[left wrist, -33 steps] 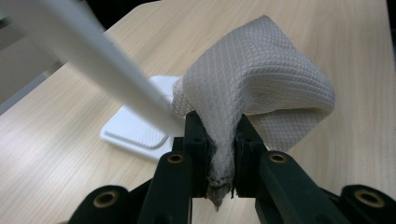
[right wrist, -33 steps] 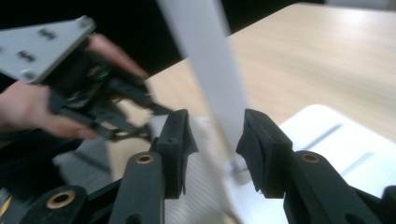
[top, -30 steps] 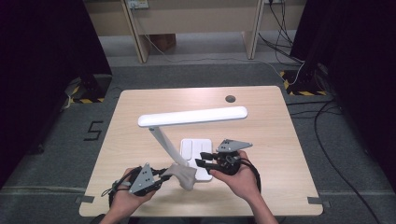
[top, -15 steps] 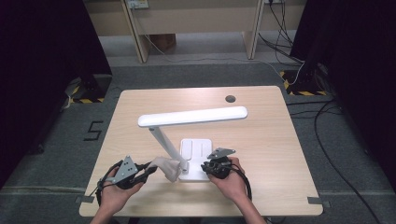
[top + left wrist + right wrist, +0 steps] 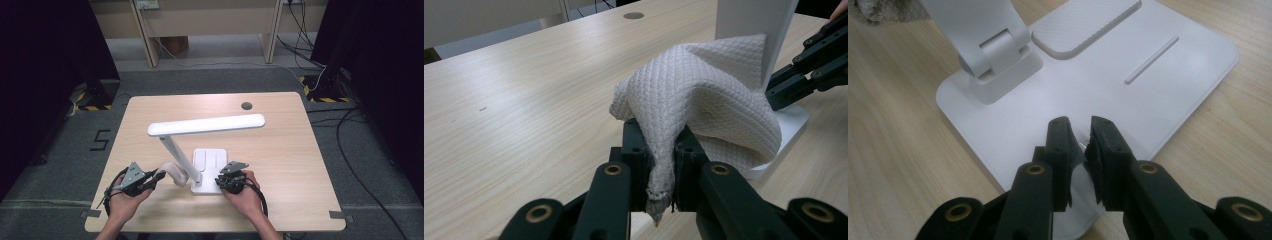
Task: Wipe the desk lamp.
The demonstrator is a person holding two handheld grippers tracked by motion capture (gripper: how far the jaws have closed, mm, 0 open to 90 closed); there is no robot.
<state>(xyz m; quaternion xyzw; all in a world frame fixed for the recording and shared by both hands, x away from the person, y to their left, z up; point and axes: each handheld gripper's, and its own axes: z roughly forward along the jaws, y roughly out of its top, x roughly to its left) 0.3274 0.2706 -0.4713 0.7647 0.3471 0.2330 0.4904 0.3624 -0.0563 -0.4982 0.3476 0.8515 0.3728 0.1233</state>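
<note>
A white desk lamp stands on the table, its flat base [image 5: 212, 162] near the front edge and its long head [image 5: 207, 125] above. My left gripper [image 5: 158, 176] is shut on a white waffle-weave cloth [image 5: 172, 171], just left of the lamp's post. In the left gripper view the cloth [image 5: 694, 100] bunches up from between the jaws of that gripper [image 5: 659, 155] against the post [image 5: 754, 30]. My right gripper [image 5: 1080, 142] is shut, its tips down at the near edge of the lamp base [image 5: 1148, 80], close to the hinge [image 5: 998, 55]. From above, the right gripper [image 5: 223, 181] sits at the base's front right corner.
The wooden table [image 5: 290, 145] has a dark round cable hole [image 5: 246, 105] at the back right. Cables trail on the grey floor to the right [image 5: 360, 125]. A desk's legs [image 5: 145, 35] stand beyond the table.
My left gripper has drawn back to the left with the cloth in it. My right gripper has come nearer, to the front edge of the lamp base.
</note>
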